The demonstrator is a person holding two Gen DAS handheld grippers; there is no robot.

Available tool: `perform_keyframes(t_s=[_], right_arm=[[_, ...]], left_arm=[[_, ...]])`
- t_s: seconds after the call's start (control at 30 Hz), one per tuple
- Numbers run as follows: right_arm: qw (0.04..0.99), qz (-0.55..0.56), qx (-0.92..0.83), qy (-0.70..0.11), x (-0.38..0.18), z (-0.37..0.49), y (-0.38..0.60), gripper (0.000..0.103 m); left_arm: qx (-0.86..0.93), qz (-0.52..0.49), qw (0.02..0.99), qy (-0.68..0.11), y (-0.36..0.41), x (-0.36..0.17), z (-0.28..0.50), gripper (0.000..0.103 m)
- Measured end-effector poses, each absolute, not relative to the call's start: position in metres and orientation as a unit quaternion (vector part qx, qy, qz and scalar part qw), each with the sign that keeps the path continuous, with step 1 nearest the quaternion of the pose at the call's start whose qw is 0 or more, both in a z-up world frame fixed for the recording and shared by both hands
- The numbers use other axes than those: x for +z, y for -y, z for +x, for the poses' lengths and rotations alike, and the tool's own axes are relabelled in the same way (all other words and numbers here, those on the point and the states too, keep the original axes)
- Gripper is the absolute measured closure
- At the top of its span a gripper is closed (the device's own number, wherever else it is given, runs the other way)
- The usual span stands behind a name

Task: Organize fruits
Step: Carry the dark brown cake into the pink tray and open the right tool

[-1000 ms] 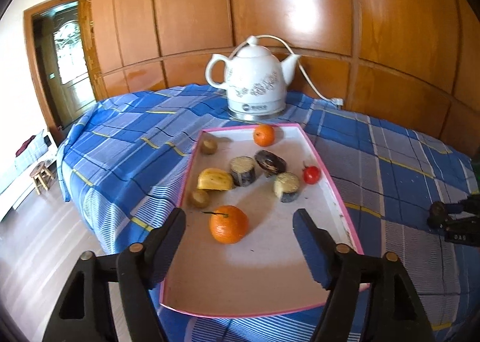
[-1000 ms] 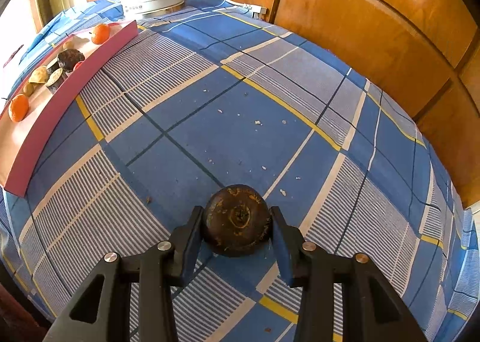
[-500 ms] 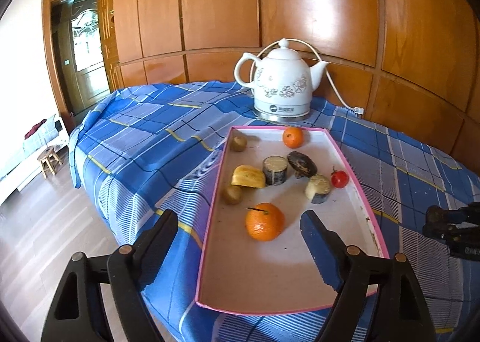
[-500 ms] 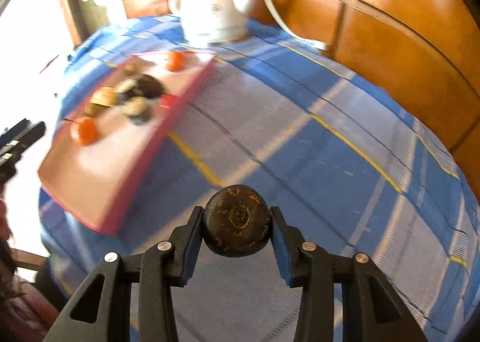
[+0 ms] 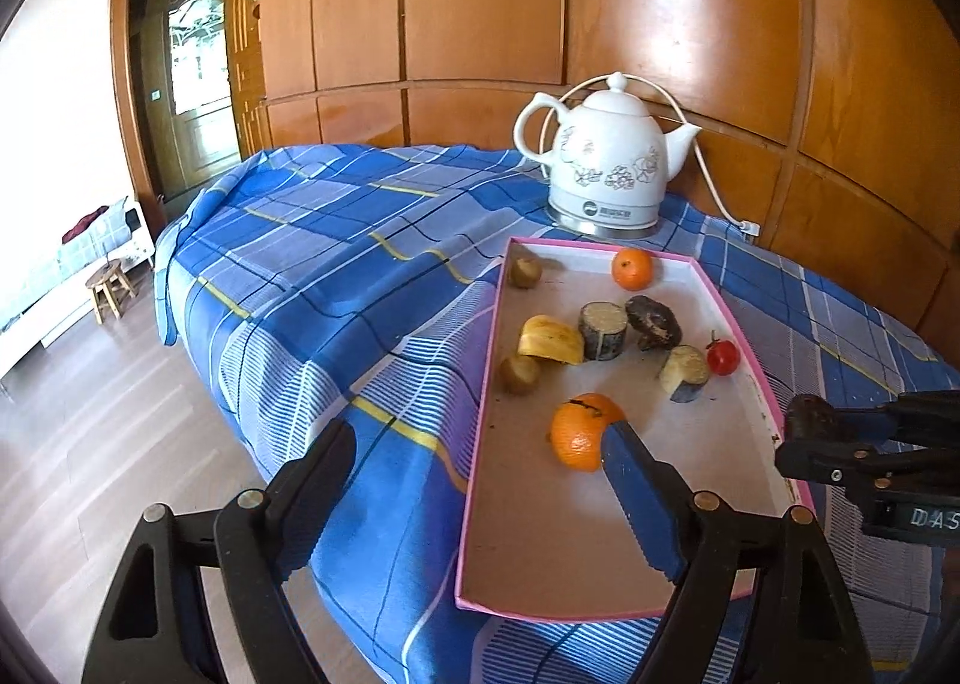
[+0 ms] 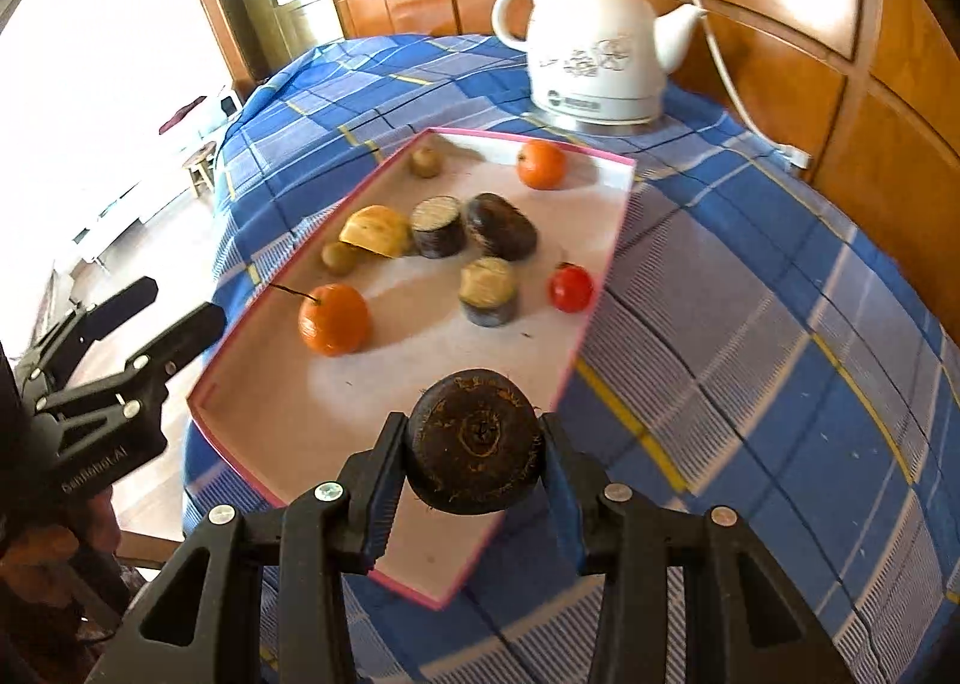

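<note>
Carried from the bare cloth, the dark round fruit (image 6: 474, 447) now hangs over the near right edge of the pink tray (image 6: 594, 288), clamped between both pads of the right gripper (image 6: 474, 462). Its flat, ringed face points toward the camera; its short axis runs along the fingers. Nothing touches it from below. Beyond it on the tray lie a stemmed orange (image 6: 333, 319), a red tomato (image 6: 571, 288) and cut pieces. The left gripper (image 5: 480, 480), jaws recently widened, stands apart and empty at the tray's left edge. Behind the tray a white kettle (image 6: 594, 54) sits on the blue checked tablecloth (image 6: 750, 324).
</note>
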State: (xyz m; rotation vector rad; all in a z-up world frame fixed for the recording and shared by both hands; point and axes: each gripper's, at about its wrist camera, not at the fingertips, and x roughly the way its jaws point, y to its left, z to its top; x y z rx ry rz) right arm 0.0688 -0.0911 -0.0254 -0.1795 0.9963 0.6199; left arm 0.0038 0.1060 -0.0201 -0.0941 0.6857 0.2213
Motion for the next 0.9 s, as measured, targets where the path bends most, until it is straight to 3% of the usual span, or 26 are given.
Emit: perform_keyframes(t_s=[0.57,0.9], right_arm=[[0.801,-0.053,0.292,-0.52,-0.058,0.114,0.044,0.058],[0.81,-0.054,0.307,-0.496,-0.045,0.101,0.055,0.053]], left_arm=[[0.122,-0.059,0.926,-0.352,-0.119,-0.031,0.008,0.019],[0.122,-0.058,0.926,-0.353,-0.119,-0.031,0.008,0.019]])
